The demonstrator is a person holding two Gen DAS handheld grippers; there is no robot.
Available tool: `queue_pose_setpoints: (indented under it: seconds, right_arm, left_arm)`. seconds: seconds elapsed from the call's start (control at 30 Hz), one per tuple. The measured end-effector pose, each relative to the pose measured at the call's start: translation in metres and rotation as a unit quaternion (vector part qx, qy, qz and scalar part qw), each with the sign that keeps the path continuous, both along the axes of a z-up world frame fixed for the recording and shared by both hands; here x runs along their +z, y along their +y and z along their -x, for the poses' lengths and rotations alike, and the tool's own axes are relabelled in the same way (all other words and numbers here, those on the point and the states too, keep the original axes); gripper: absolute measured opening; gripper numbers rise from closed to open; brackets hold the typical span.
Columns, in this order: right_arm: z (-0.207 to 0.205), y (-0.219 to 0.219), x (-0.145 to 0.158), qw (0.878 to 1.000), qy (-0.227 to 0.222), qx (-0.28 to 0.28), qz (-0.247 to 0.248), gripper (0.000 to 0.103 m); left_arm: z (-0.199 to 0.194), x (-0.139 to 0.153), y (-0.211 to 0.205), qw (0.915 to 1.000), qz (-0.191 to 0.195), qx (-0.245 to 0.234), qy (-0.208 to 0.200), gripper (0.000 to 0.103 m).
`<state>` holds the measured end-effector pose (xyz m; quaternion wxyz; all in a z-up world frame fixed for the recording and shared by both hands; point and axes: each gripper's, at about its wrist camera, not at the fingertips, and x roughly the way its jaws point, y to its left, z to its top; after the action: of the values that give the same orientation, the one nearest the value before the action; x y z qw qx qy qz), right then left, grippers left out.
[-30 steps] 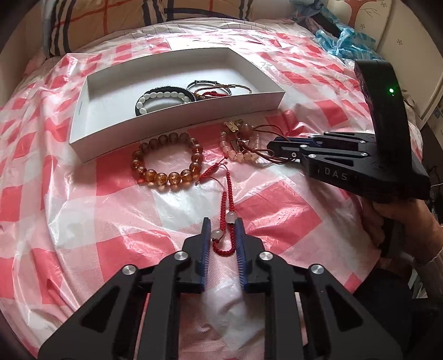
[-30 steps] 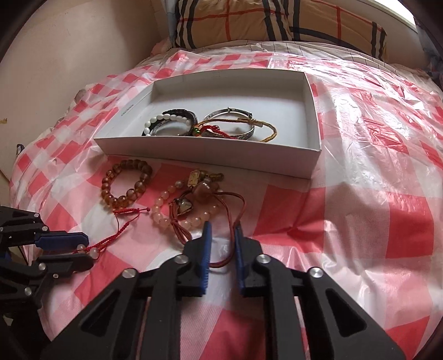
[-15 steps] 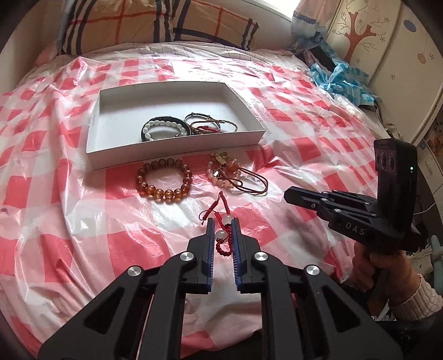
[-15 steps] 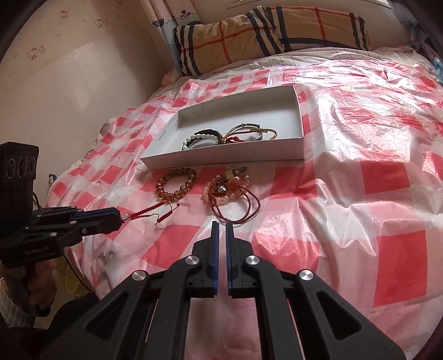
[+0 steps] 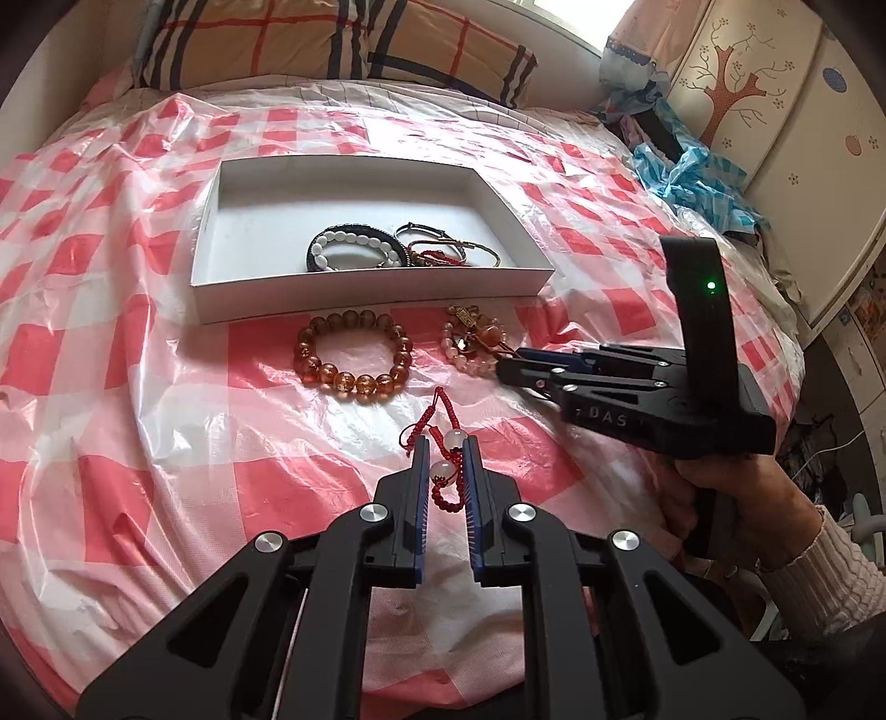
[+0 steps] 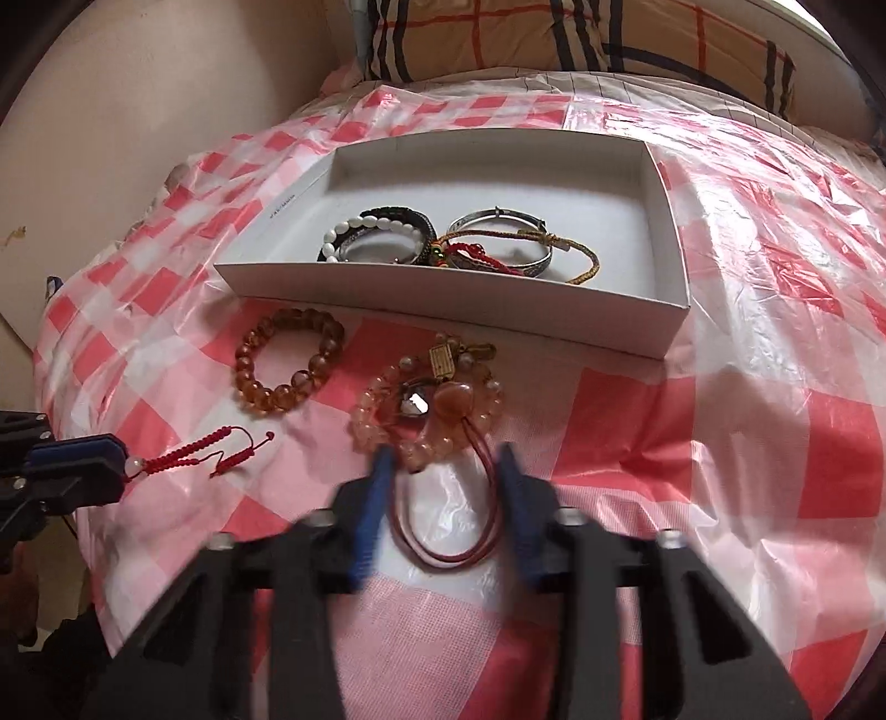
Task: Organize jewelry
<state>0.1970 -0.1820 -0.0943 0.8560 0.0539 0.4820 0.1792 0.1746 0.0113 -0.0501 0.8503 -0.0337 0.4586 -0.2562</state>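
Your work surface is a bed (image 5: pixel 111 343) covered by a red-and-white checked plastic sheet (image 5: pixel 183 465), wrinkled throughout. Directly on the sheet you have: a white open box (image 5: pixel 365 291) toward the pillows (image 5: pixel 332 39); an amber bead bracelet (image 5: pixel 354 354) just in front of the box; a pink bead bracelet (image 6: pixel 429 412) with a brown cord beside it. Blue plastic bag (image 5: pixel 692 171) lies at the far right edge.
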Motion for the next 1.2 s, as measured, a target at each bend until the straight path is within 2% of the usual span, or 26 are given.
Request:
queue_pose_setpoints:
  seconds: [0.3, 0.6, 0.87, 1.2]
  right_arm:
    - [0.035, -0.022, 0.042, 0.994, -0.051, -0.033, -0.09, 0.005]
    - [0.046, -0.028, 0.072, 0.988, -0.085, -0.039, -0.122, 0.005]
    - [0.031, -0.029, 0.076, 0.984, -0.098, -0.045, -0.142, 0.005]
    - [-0.003, -0.022, 0.076, 0.98, -0.113, -0.047, -0.157, 0.005]
  left_arm:
    - [-0.004, 0.007, 0.004, 0.9996, 0.027, 0.005, -0.006, 0.011]
    - [-0.01, 0.018, 0.003, 0.9989, 0.042, 0.008, -0.021, 0.011]
    - [-0.025, 0.029, 0.001, 0.9967, 0.055, 0.027, -0.053, 0.011]
    - [-0.056, 0.03, -0.01, 0.9945, 0.042, 0.043, -0.086, 0.011]
